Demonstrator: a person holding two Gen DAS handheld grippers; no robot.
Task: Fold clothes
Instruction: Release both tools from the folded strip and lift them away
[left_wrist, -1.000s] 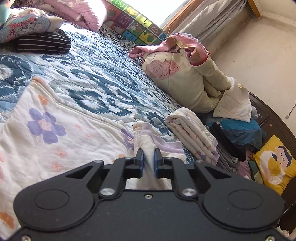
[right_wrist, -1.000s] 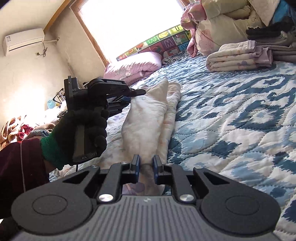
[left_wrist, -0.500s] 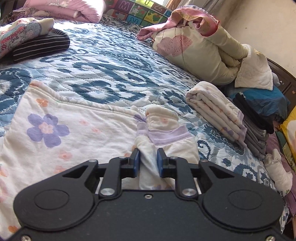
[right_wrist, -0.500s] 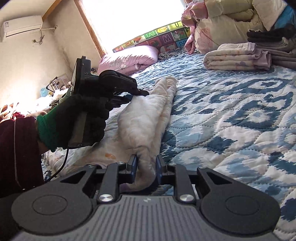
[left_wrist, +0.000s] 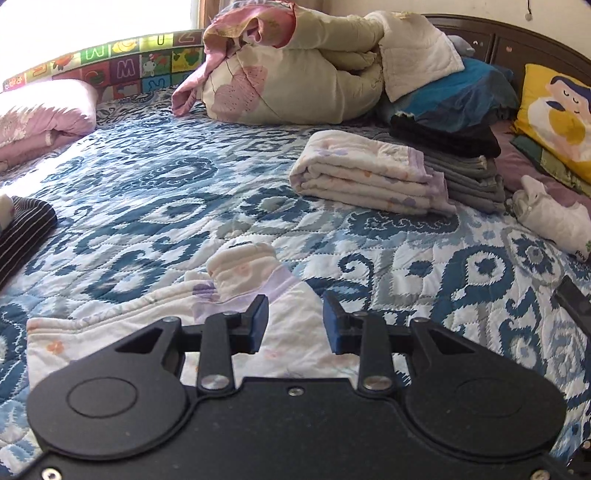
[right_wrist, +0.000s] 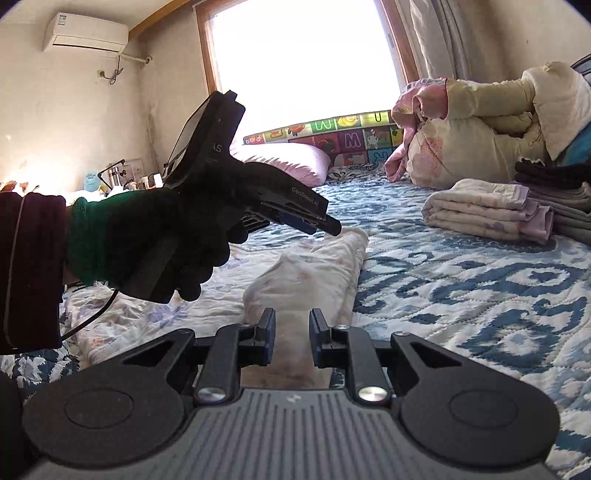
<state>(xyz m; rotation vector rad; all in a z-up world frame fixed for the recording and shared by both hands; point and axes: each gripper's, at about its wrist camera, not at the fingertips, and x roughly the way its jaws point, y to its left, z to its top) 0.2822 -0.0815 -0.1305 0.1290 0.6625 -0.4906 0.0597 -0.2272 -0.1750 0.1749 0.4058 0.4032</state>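
Observation:
A cream garment with purple flowers (left_wrist: 110, 332) lies on the blue patterned bedspread (left_wrist: 147, 206), its purple-banded cuff (left_wrist: 240, 269) bunched up ahead of my left gripper (left_wrist: 295, 321). That gripper is open just above the cloth and grips nothing. In the right wrist view the same garment (right_wrist: 317, 273) runs away as a long folded ridge. My right gripper (right_wrist: 291, 336) sits low at its near end, jaws narrow with cloth filling the gap. The left gripper (right_wrist: 321, 223), held by a gloved hand (right_wrist: 147, 243), hovers over the ridge's far end.
A folded floral piece (left_wrist: 369, 173) and a stack of grey and dark clothes (left_wrist: 461, 162) sit at the back right. Behind them are a rolled duvet (left_wrist: 295, 74) and a yellow pillow (left_wrist: 557, 110). A striped dark garment (left_wrist: 22, 232) lies at the left edge.
My left gripper has opened and let go of the cuff, which now lies on the bed, and has swung toward the headboard. The right gripper has stayed on the garment's near end.

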